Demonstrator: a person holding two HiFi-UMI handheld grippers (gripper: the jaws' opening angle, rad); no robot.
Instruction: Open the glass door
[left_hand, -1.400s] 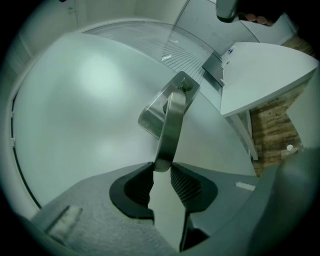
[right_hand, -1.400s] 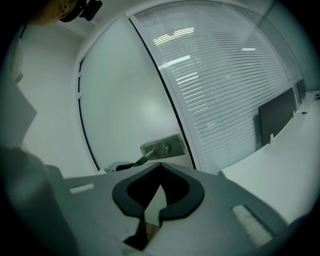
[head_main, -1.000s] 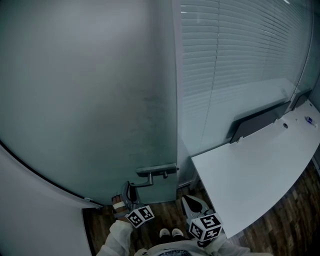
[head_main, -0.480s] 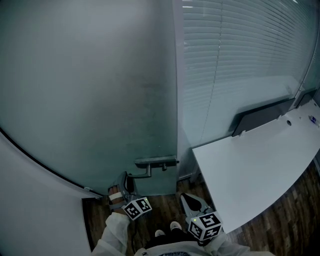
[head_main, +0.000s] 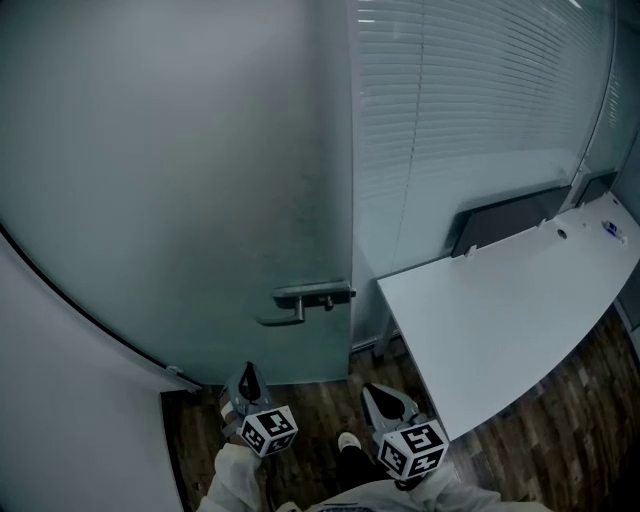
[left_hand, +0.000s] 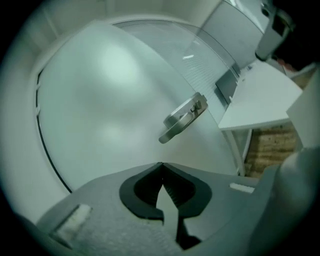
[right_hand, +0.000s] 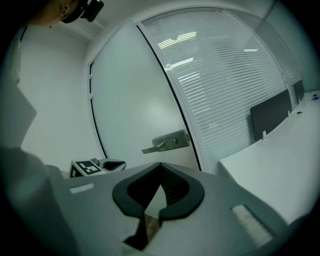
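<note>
The frosted glass door (head_main: 200, 180) fills the left of the head view, with its metal lever handle (head_main: 305, 300) near its right edge. My left gripper (head_main: 247, 372) is below the handle and apart from it, jaws shut with nothing between them. In the left gripper view the handle (left_hand: 184, 117) shows ahead of the shut left gripper (left_hand: 161, 164), well clear of it. My right gripper (head_main: 372, 392) hangs beside the left one, also shut and empty. The right gripper view shows the handle (right_hand: 162, 143) beyond the right gripper (right_hand: 160, 164), and the left gripper (right_hand: 107, 164) low on the left.
A white desk (head_main: 500, 320) juts in from the right, close to my right gripper. A dark panel (head_main: 505, 225) stands at its far edge. A glass wall with blinds (head_main: 470, 100) adjoins the door. Dark wood floor (head_main: 320, 410) lies below.
My left gripper has come away from the lever's end, drawn back toward me, and its jaws have shut. My right gripper has drawn back a little too.
</note>
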